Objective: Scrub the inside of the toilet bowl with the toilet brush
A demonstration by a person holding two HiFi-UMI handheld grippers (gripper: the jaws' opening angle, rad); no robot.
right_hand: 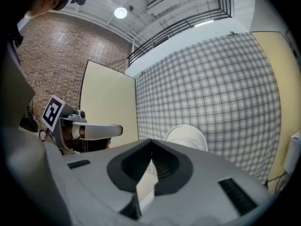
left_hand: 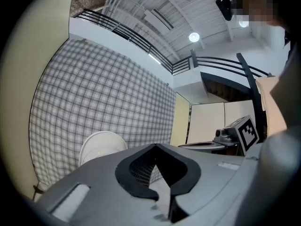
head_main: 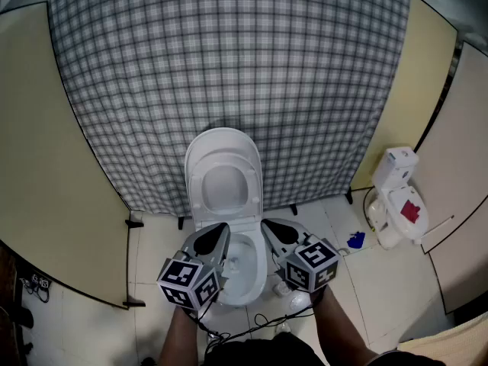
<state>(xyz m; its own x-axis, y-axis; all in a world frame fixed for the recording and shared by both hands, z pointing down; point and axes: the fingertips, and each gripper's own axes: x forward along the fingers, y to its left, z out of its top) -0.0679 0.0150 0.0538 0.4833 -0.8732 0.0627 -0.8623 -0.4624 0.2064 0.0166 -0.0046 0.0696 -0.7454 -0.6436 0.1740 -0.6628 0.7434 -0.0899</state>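
A white toilet stands against the checked wall with its lid [head_main: 223, 180] raised and its bowl [head_main: 245, 271] open below. In the head view my left gripper [head_main: 222, 232] and right gripper [head_main: 268, 226] hover side by side over the bowl's front half, pointing at the wall. Both are shut with nothing between their jaws. The left gripper view shows its closed jaws [left_hand: 156, 146] with the lid [left_hand: 100, 146] beyond. In the right gripper view the closed jaws [right_hand: 150, 141] point toward the lid [right_hand: 186, 135]. I cannot make out a toilet brush in any view.
A white plastic object with a red patch [head_main: 398, 199] sits on the floor at the right, a small blue item [head_main: 355, 240] beside it. Cream partition panels [head_main: 46, 166] close in both sides. Black cables [head_main: 252, 326] lie on the tiles near the person's feet.
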